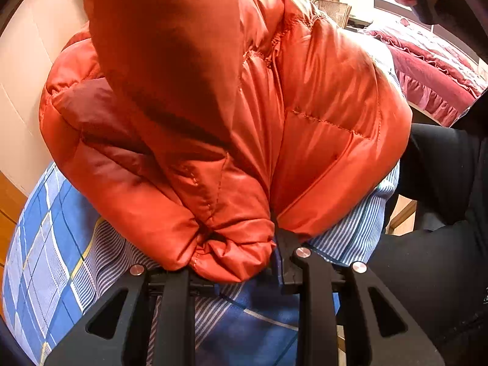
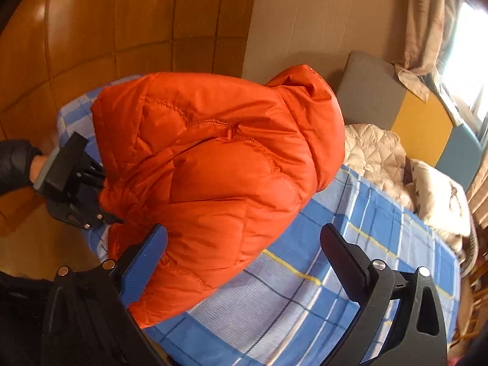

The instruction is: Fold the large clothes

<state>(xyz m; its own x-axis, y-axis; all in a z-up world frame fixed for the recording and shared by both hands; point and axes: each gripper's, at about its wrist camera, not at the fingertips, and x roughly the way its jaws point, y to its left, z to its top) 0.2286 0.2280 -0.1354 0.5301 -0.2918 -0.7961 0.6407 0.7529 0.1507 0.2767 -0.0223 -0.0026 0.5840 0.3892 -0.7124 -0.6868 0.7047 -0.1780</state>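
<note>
An orange puffer jacket (image 1: 231,116) lies bunched on a blue plaid bed sheet (image 1: 52,238); it also shows in the right wrist view (image 2: 213,167). My left gripper (image 1: 241,262) is shut on a bunched edge of the jacket, its fingertips buried in the fabric. The left gripper also shows in the right wrist view (image 2: 100,195) at the jacket's left side, held by a hand. My right gripper (image 2: 244,244) is open and empty, hovering over the jacket's near edge, its blue-padded left finger (image 2: 146,259) touching the fabric.
The plaid sheet (image 2: 350,228) covers the bed. A cream quilt and pillow (image 2: 396,167) lie at the far right by a grey and yellow headboard (image 2: 396,106). Wooden wardrobe panels (image 2: 106,30) stand behind. A red bedspread (image 1: 427,70) lies beyond. The person's dark clothing (image 1: 442,213) is at right.
</note>
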